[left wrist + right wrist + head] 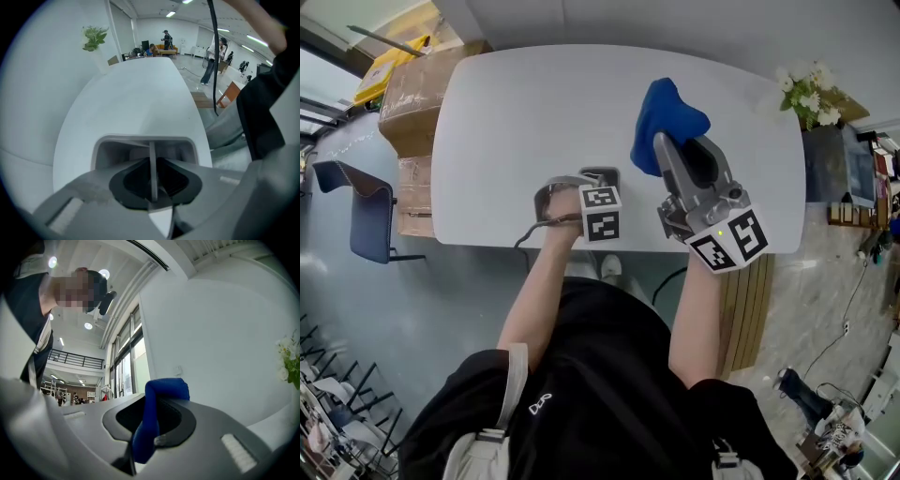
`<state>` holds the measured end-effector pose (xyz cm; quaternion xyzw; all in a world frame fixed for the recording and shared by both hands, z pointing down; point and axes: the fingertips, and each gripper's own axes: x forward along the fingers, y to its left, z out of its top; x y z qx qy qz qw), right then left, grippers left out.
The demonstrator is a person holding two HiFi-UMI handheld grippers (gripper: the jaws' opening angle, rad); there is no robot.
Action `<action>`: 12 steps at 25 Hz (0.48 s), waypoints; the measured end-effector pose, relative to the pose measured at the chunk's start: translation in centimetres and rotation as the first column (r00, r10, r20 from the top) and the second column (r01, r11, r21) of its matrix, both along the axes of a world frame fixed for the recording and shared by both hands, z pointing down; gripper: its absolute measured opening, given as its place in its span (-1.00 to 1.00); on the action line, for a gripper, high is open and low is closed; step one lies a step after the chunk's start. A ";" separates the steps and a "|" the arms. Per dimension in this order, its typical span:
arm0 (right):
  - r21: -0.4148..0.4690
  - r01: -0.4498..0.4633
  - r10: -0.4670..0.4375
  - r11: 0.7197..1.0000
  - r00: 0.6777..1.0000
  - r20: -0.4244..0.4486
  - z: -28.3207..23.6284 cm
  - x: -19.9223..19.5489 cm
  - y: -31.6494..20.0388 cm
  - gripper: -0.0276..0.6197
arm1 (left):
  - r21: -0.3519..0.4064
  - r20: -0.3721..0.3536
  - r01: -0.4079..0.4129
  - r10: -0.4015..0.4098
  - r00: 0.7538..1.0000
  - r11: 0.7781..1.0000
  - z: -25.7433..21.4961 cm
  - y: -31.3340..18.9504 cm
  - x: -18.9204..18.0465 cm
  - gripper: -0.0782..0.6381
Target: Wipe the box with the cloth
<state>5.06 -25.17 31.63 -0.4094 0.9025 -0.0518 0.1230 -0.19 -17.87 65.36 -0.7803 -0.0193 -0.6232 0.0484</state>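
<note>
A small grey open box sits at the near edge of the white table. My left gripper points steeply down into it. In the left gripper view the jaws are shut on the thin wall of the box, which rests on the table. My right gripper is up above the table to the right of the box, shut on a blue cloth. In the right gripper view the cloth hangs bunched between the jaws of my right gripper.
Cardboard boxes stand off the table's left end beside a blue chair. White flowers are at the far right corner. A wooden bench is on the floor at the right. People stand far off in the hall.
</note>
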 end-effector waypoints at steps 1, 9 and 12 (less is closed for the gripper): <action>0.004 0.001 -0.001 1.000 1.000 -0.005 -0.2 -0.1 -0.1 -0.74 | 0.014 0.009 -0.004 0.004 1.000 1.000 0.1 -0.1 0.1 -0.63; 0.007 0.006 -0.005 1.000 0.997 -0.077 -0.8 -0.1 -1.2 -0.74 | 0.017 -0.095 0.163 -0.161 0.982 0.986 -0.8 -0.7 0.2 -0.61; -0.003 -0.018 0.017 1.000 0.995 -0.099 -0.5 0.2 -1.4 -0.74 | 0.028 -0.123 0.230 -0.225 0.967 0.973 -1.8 -1.0 -0.5 -0.61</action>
